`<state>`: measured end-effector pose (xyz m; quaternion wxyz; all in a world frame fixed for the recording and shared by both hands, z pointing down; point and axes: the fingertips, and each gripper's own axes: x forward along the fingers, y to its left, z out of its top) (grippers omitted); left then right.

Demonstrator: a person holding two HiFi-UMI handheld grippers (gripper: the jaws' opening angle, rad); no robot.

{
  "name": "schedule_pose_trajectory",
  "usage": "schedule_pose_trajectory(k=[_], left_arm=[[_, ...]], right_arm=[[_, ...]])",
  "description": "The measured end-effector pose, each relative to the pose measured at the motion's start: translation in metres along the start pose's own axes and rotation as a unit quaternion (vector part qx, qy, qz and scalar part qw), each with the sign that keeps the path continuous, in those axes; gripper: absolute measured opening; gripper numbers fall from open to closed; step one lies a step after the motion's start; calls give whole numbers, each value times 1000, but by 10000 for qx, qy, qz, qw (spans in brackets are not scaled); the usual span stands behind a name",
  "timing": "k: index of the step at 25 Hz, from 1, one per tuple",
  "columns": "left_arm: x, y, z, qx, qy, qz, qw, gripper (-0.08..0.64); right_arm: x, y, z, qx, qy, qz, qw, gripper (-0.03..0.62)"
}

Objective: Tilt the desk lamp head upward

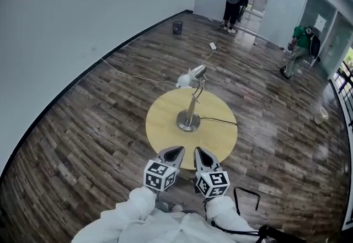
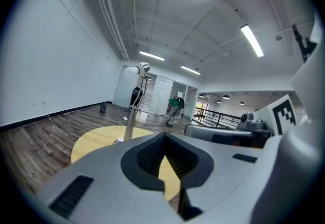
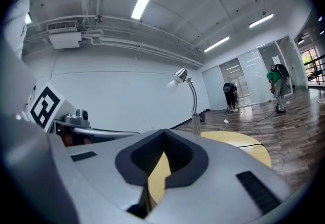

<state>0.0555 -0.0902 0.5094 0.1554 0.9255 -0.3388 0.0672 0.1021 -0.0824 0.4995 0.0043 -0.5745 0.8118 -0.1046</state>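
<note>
Desk lamp [image 1: 193, 101] at frame centre, standing on a round table [image 1: 160, 126] with a smooth, pale yellow top and a clean circular edge. Its base is a polished metal disc and its neck a slim curved tube. The pale, cone-shaped lamp head [image 1: 186, 78] points toward the upper left. A thin black cable [image 1: 220, 120] runs from the base over the table's right rim. Dark, streaked plank floor [image 1: 99, 142] lies open all round the table. A plain white wall [image 1: 66, 21] with dark skirting curves along the left.

Left gripper [image 1: 174, 152] and right gripper [image 1: 202, 154] hover side by side at the table's lower rim, well apart from the lamp. Each has its jaws closed, with black ribbed pads [image 2: 148, 156] meeting at the tips and nothing between them.
</note>
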Motion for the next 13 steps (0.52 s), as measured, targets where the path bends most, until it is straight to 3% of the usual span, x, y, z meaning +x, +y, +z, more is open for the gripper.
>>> schedule_pose_trajectory(k=[13], left_arm=[[0, 4, 1, 10, -30, 10, 10000, 3]], right_arm=[[5, 2, -1, -41, 29, 22, 10000, 14]])
